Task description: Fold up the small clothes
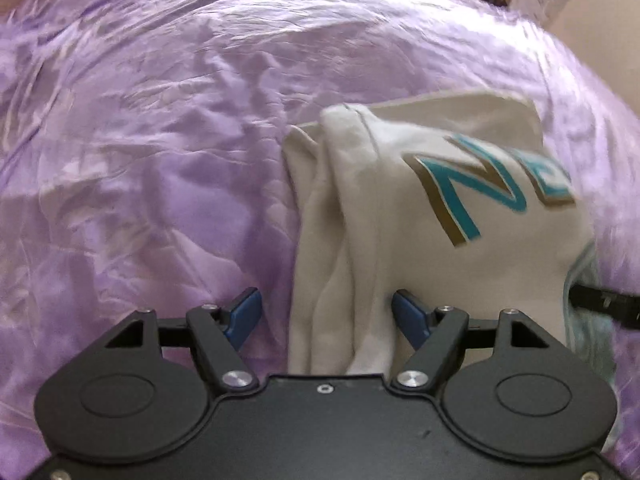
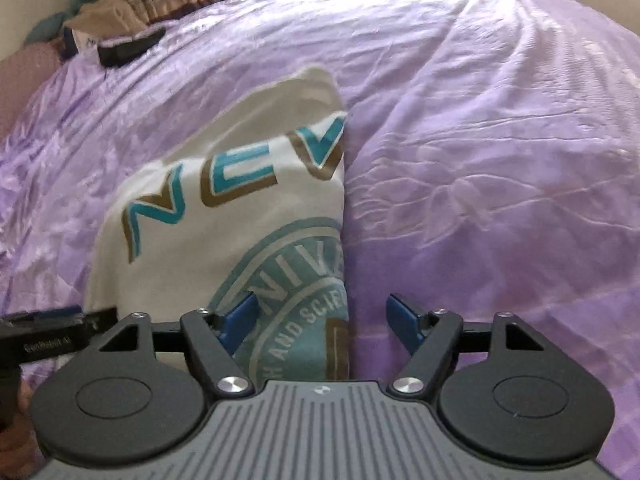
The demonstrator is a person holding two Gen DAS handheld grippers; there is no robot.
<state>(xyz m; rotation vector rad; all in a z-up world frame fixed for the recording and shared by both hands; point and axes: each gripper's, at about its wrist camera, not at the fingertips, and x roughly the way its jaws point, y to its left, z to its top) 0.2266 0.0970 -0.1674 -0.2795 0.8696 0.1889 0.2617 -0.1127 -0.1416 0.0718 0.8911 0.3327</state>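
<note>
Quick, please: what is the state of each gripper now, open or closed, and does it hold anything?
Left gripper: open, holding nothing; the white shirt's edge lies between its jaws.
Right gripper: open, holding nothing.

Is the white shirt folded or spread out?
Folded: the white shirt is a narrow strip, its print cut off at a straight right edge.

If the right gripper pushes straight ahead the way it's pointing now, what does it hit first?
Most likely the folded right edge of the white printed shirt, which runs up between the open right gripper fingers; the purple bedspread lies just beside it. Depth is hard to judge.
</note>
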